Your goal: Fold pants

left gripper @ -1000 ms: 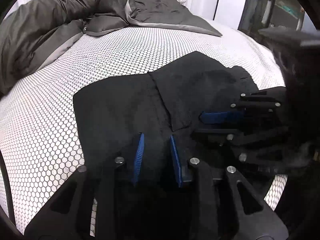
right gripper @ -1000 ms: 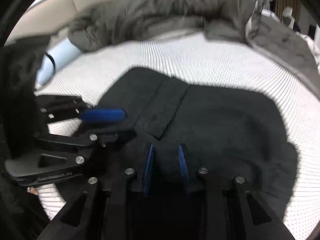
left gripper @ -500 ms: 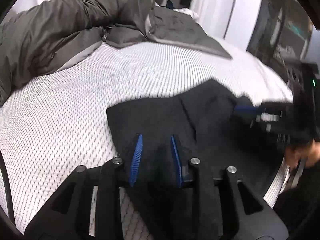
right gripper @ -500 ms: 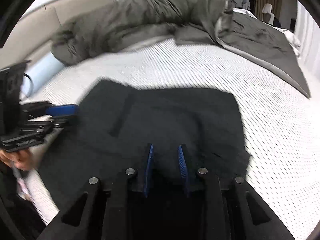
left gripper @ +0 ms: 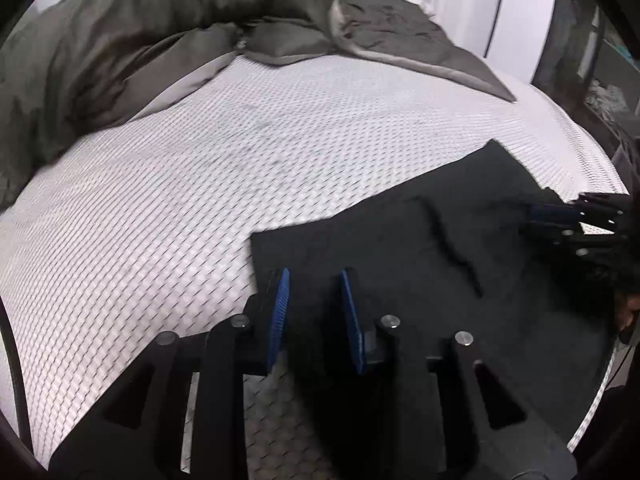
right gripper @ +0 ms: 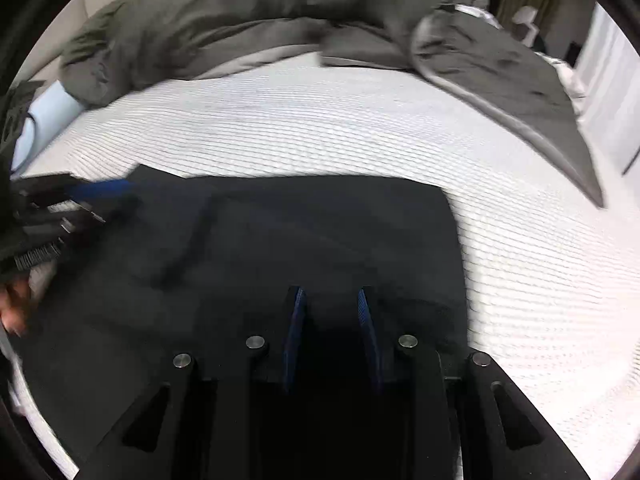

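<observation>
Two hand-held grippers work at the near edge of the black fabric pants (left gripper: 420, 264), which lie flat in a folded rectangle on the white textured mattress cover (left gripper: 200, 168). In the left wrist view the left gripper (left gripper: 314, 280) has its blue-padded fingers a narrow gap apart, with dark cloth lying between them at the pants' left corner; whether the pads actually pinch the cloth cannot be told. Off to its right, at the far corner of the garment, the right gripper (left gripper: 560, 216) shows only as blurred blue pads and black links. In the right wrist view the right gripper (right gripper: 330, 300) also shows a narrow gap over the pants' near right part, with black fabric running under and between the fingers; again the grip itself cannot be told. To its left the left gripper (right gripper: 100, 192) sits at the pants' other corner. Ahead of both grippers, beyond the bare cover, a rumpled dark grey duvet (right gripper: 260, 20) is heaped across the bed, and a pale blue cylindrical bolster (right gripper: 44, 120) lies at the far left.
</observation>
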The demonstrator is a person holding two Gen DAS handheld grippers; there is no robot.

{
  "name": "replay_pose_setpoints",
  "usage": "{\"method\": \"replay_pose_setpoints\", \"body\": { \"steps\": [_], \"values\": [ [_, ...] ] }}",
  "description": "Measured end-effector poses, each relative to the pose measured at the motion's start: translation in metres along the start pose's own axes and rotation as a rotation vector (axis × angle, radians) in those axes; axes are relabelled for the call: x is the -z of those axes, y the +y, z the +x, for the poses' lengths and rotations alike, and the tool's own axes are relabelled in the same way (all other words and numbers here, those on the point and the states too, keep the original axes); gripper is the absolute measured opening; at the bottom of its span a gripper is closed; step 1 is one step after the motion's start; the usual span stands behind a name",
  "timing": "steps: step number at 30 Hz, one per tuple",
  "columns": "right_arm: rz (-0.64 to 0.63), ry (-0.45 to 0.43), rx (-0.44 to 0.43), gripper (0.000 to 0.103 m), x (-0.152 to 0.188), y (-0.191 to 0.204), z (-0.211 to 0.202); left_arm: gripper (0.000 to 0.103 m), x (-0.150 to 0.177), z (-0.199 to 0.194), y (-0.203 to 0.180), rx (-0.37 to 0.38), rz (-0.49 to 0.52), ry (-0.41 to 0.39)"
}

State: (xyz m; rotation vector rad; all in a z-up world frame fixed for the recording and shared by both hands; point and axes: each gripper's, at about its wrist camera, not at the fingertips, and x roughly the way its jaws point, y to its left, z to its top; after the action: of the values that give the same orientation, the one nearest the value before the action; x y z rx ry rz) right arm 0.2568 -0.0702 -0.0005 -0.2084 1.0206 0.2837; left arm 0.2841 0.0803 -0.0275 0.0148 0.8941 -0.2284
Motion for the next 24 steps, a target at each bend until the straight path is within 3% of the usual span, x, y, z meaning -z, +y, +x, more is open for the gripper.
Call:
{"method": "replay_pose_setpoints", "body": {
  "steps": [3,6,9,12,14,15,18,21,24],
  "values": [
    [-0.029,-0.044,-0.026,0.028,0.008,-0.001,-0.003,0.025,0.008,-0.014,0.01,-0.002,-0.057,-0.016],
    [-0.052,-0.086,-0.034,0.036,0.016,0.009,-0.026,0.025,0.018,-0.044,0.01,0.057,-0.106,-0.055],
    [-0.052,-0.141,-0.133,0.042,0.034,0.018,-0.055,0.029,0.042,-0.077,-0.017,0.102,-0.032,-0.1],
    [-0.151,-0.128,-0.173,0.042,0.053,0.046,-0.061,0.029,0.072,-0.076,-0.05,0.168,0.076,-0.048],
    [-0.218,-0.084,-0.228,0.042,0.066,0.06,-0.052,0.03,0.086,-0.075,-0.058,0.145,0.12,-0.028],
    [-0.241,-0.073,-0.21,0.042,0.074,0.064,-0.05,0.03,0.093,-0.078,-0.056,0.138,0.129,-0.034],
    [-0.207,-0.084,-0.159,0.042,0.09,0.039,-0.055,0.034,0.103,-0.092,-0.035,0.163,0.045,-0.044],
    [-0.121,-0.133,-0.189,0.04,0.102,0.009,-0.077,0.053,0.115,-0.097,-0.019,0.105,-0.003,-0.046],
    [-0.134,-0.172,-0.173,0.043,0.108,0.006,-0.087,0.054,0.116,-0.099,-0.009,0.126,-0.045,-0.045]
  ]
}}
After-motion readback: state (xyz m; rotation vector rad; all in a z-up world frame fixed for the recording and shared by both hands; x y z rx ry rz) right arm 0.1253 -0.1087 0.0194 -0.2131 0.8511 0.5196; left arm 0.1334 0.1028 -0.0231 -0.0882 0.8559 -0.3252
